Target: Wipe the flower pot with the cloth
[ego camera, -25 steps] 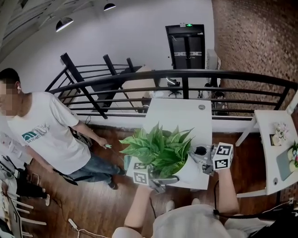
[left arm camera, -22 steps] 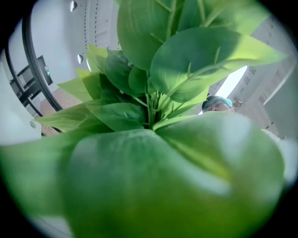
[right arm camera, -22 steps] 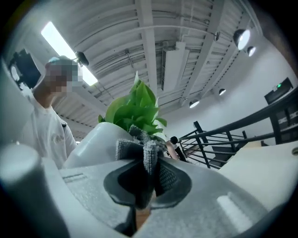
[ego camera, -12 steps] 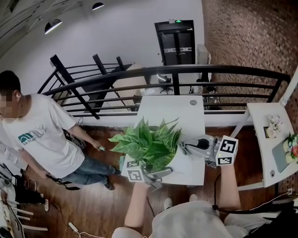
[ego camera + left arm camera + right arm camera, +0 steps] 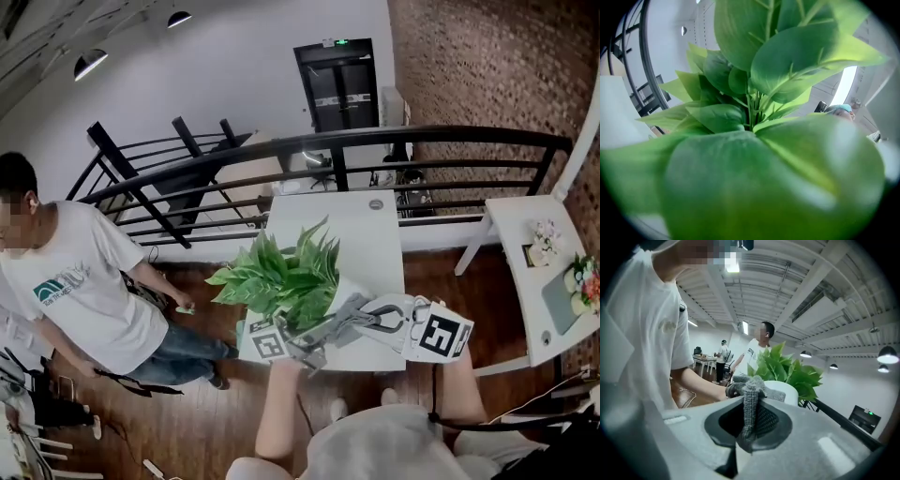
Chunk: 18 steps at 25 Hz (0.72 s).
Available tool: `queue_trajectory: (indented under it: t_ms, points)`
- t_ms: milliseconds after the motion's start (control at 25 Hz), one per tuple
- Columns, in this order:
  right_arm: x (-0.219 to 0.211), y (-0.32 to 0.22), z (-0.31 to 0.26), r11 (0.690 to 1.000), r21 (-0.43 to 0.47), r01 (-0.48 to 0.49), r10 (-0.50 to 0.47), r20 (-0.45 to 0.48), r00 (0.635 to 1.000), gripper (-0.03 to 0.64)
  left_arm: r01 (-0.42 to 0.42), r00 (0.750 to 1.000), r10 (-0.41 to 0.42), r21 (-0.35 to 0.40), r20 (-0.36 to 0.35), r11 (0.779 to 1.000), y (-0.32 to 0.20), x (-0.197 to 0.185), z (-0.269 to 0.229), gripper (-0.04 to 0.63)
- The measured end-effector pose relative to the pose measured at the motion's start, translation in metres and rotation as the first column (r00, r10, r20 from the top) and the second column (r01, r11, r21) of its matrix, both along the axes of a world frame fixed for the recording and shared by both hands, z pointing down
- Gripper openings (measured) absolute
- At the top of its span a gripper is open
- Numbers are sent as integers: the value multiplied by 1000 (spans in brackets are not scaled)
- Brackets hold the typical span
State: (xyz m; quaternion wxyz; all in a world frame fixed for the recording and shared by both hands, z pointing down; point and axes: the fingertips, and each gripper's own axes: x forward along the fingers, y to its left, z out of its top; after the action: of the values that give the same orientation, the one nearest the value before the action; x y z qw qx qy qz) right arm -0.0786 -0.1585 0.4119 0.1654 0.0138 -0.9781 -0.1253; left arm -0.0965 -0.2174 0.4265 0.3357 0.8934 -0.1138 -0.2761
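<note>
Right gripper pinches the cloth near the flower pot (left gripper unclear).

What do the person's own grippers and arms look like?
The left gripper and the right gripper have pale grey plastic bodies; each carries a white cube with black square markers. The right gripper's fingers are broad grey shells with a dark lining. The person wears a light short-sleeved T-shirt, which leaves the forearms bare. A thin dark cable seems to run beside the right arm.
</note>
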Motion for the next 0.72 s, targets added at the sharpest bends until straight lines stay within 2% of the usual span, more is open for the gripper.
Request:
queue_trajectory:
  t_ms: [120,320,440,560,720]
  points:
    - [11,-7,-8,1000,18,-25,24,38,999,0,-44,999,44,11,11,999,7,10,2,534]
    - [27,-22,-21,996,-42,-83,89,151,985,0,-103,994,102,49,30,993,21,19,2,534]
    - [37,-43,-18,981,-123,-149,172,202,964,1,-146,989,143,84,40,986,31,21,-3,534]
    - [40,-61,-2,959,-220,-179,225,203,953,0,-189,982,190,124,-2,974,43,20,-14,535]
    - [30,-65,24,915,-379,-138,234,220,947,0,-199,976,210,158,-53,967,53,19,-30,535]
